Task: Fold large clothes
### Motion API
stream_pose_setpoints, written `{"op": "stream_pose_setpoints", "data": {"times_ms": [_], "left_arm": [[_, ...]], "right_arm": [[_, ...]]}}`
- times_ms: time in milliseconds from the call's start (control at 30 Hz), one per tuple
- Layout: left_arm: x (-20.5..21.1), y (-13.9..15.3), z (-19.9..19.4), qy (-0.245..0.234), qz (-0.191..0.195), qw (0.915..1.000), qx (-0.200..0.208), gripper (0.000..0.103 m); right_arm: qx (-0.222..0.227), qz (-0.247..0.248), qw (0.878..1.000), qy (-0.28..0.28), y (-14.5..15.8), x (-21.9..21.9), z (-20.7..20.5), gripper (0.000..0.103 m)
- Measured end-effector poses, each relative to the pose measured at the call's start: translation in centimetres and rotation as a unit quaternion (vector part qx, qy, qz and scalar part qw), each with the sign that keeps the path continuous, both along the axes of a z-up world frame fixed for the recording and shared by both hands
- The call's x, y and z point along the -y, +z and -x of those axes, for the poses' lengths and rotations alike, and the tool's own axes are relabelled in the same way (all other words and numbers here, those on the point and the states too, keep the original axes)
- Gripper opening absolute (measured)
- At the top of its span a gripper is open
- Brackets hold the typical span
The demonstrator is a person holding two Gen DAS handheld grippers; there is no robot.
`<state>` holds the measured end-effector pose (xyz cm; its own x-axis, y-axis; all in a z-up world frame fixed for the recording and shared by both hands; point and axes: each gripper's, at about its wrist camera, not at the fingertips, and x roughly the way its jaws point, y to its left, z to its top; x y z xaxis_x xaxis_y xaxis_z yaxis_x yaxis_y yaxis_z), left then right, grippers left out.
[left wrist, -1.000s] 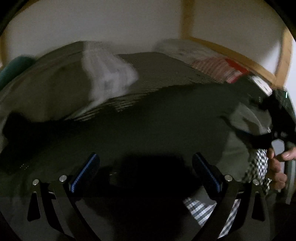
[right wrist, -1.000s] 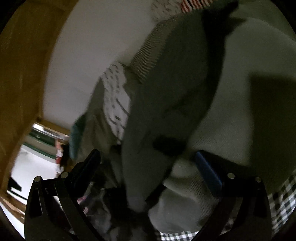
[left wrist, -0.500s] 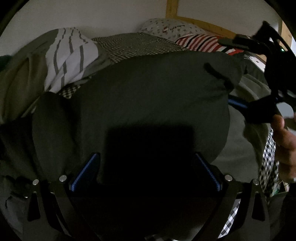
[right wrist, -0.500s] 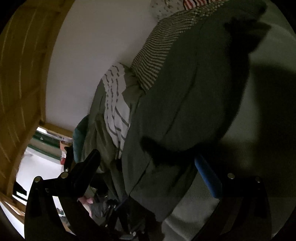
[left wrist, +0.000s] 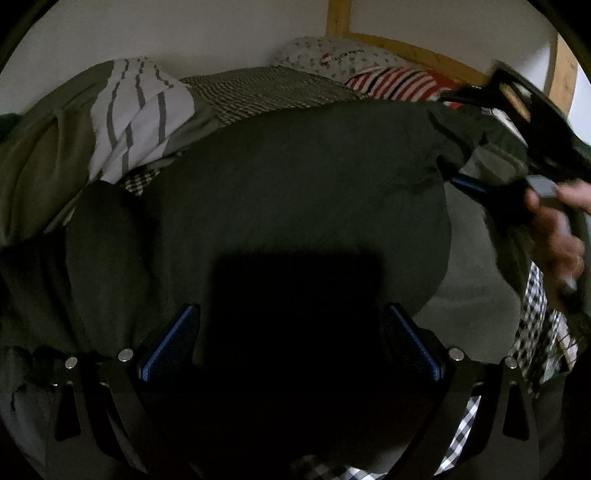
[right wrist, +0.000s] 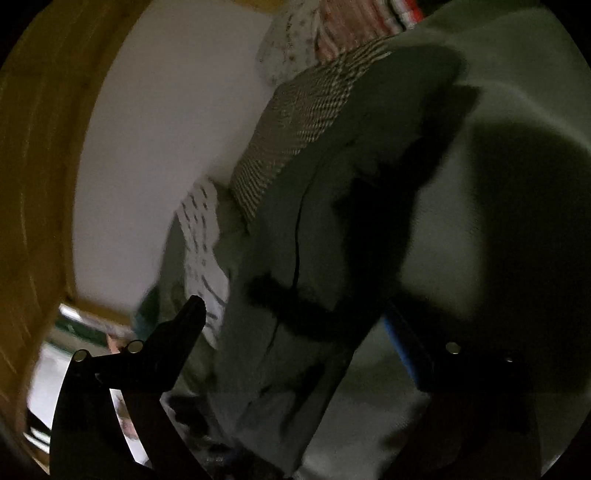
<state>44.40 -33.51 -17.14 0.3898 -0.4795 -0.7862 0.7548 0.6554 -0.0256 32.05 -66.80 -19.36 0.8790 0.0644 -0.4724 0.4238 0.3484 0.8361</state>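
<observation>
1. The left tool hangs with its blue-padded fingers spread wide over the dark green garment; nothing lies between them, and a square black shadow covers the cloth there.
2. The dark green garment lies spread across the bed, filling the middle of the left wrist view, with one lobe bulging out at the left.
3. Under its right edge shows a paler grey-green sheet, and beyond that, at the bed's edge, a black-and-white checked cloth.
4. At the right the right tool meets the garment's far corner, held by a hand. In the right wrist view the fingers stand apart with the garment's edge running between them; whether they pinch it, I cannot tell.
5. Behind the garment lie a white shirt with grey stripes on an olive cloth, then a small-checked fabric.
6. Farthest stand a dotted pillow, a red-and-white striped cloth, the wooden bed frame and the white wall.
</observation>
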Motion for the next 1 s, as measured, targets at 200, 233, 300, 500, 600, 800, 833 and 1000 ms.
{"op": "stream_pose_setpoints", "data": {"times_ms": [200,233,300,500,600,800,833,1000], "left_arm": [[-0.5,-0.2,0.0,-0.002,-0.001,1.0000,0.002,0.098],[-0.5,0.0,0.0,-0.002,0.001,1.0000,0.004,0.098],[-0.6,0.7,0.1,-0.001,0.006,0.9999,0.015,0.098],[-3.4,9.1,-1.4,-0.012,0.077,0.9958,0.049,0.098],[-6.0,13.5,-3.5,0.015,0.122,0.9919,0.031,0.098],[-7.0,19.4,-7.7,0.004,0.126,0.9895,-0.071,0.098],[-6.2,19.8,-7.7,-0.002,0.098,0.9931,-0.064,0.098],[-2.2,20.3,-6.8,-0.050,-0.015,0.9967,-0.062,0.098]], "right_arm": [[0.061,0.030,0.995,0.077,1.5,0.3,-2.7,0.029],[0.057,0.062,0.994,0.074,2.3,-0.1,-2.4,0.028],[0.055,0.117,0.988,0.083,4.4,-1.1,-2.4,0.020],[0.039,0.394,0.907,0.141,12.2,-9.9,-3.9,0.013],[0.023,0.508,0.842,0.182,13.5,-15.9,-5.8,0.010],[-0.012,0.700,0.675,0.234,11.4,-27.7,-5.3,0.009],[-0.018,0.722,0.649,0.241,10.8,-29.1,-5.1,0.009],[-0.040,0.786,0.556,0.268,7.9,-34.0,-5.3,0.009]]}}
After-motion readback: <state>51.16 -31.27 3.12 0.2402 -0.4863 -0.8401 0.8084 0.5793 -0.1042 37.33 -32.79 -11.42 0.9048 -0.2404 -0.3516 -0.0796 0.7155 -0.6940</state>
